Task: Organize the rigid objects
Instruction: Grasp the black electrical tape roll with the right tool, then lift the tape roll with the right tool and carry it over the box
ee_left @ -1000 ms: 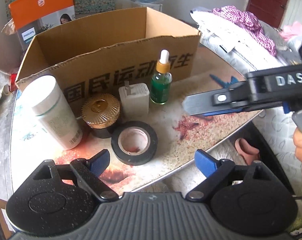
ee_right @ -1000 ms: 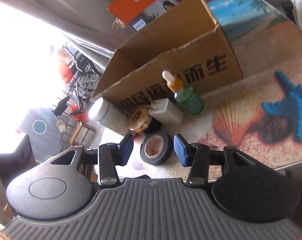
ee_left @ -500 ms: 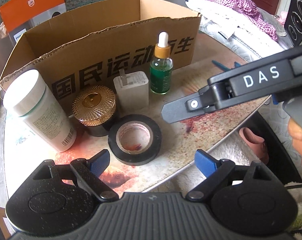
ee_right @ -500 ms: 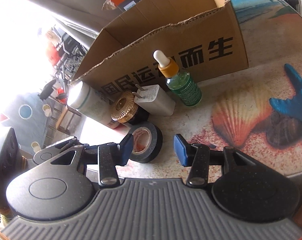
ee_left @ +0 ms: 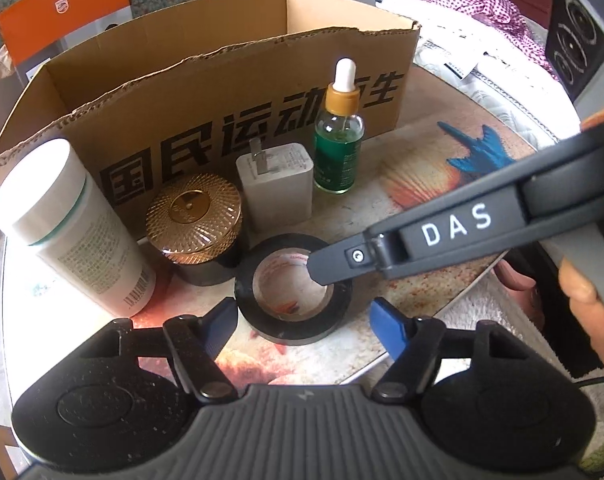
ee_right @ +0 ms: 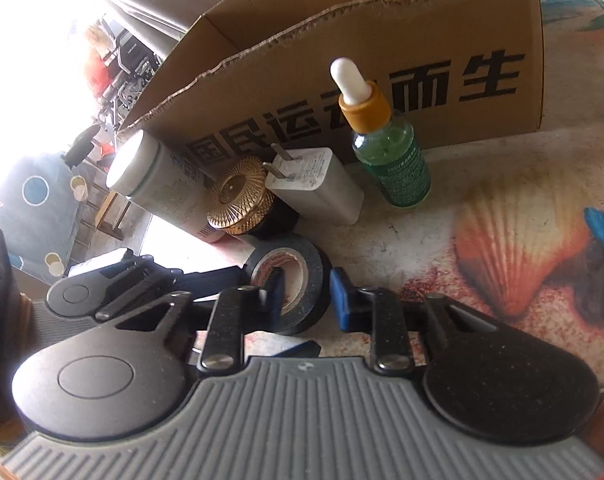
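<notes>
Straddling the black tape roll (ee_right: pixel 302 280)'s wall, right gripper (ee_right: pixel 307 294) jaws apart.

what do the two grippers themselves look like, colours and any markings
Both match: each hand-held gripper has a ribbed grey body, two speckled black round housings, black linkage arms with silver pivot pins, and blue finger pads. See the left hand-held gripper and right hand-held gripper. The right one's side carries white "DAS" lettering on black; a bare hand grips its grey handle.
</notes>
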A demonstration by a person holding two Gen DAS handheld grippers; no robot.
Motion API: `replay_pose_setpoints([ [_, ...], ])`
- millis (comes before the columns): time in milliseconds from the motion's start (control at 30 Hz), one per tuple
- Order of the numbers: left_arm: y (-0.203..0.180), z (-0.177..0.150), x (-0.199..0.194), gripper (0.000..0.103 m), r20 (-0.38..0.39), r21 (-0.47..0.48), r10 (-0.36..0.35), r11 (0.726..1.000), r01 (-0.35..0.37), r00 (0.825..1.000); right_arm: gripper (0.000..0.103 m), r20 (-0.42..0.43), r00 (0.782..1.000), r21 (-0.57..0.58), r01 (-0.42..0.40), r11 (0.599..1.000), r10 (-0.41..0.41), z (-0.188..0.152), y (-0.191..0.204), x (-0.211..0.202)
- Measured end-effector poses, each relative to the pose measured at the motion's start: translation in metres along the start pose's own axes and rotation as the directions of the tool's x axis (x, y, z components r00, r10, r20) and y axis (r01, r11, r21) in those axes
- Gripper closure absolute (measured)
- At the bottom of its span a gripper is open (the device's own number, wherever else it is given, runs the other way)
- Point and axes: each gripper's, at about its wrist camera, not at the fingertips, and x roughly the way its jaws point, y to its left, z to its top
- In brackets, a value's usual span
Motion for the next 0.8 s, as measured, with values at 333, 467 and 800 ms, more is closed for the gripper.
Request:
replay_pose_setpoints([
  [333, -0.023, 0.01, 0.008, 0.031, 0.008, 0.065, -0.063, 0.996, 0.063, 0.998, 0.084, 0.035, 0.998, 0.03, 0.056, 0.998, -0.057, -0.008, -0.015, -0.017],
  [467, -0.028, 0.014, 0.014, 0.031, -0.001, 0.093, -0.043, 0.995, 0.043, 0.999, 0.084, 0.041, 0.997, 0.034, 0.069, 0.997, -0.071, -0.011, -0.016, -0.015],
  [800, -0.027, 0.018, 0.024, 0.031, -0.007, 0.099, -0.033, 0.995, 0.033, 0.999, 0.084, 0.041, 0.995, 0.006, 0.085, 0.996, -0.086, -0.009, -0.015, -0.012],
])
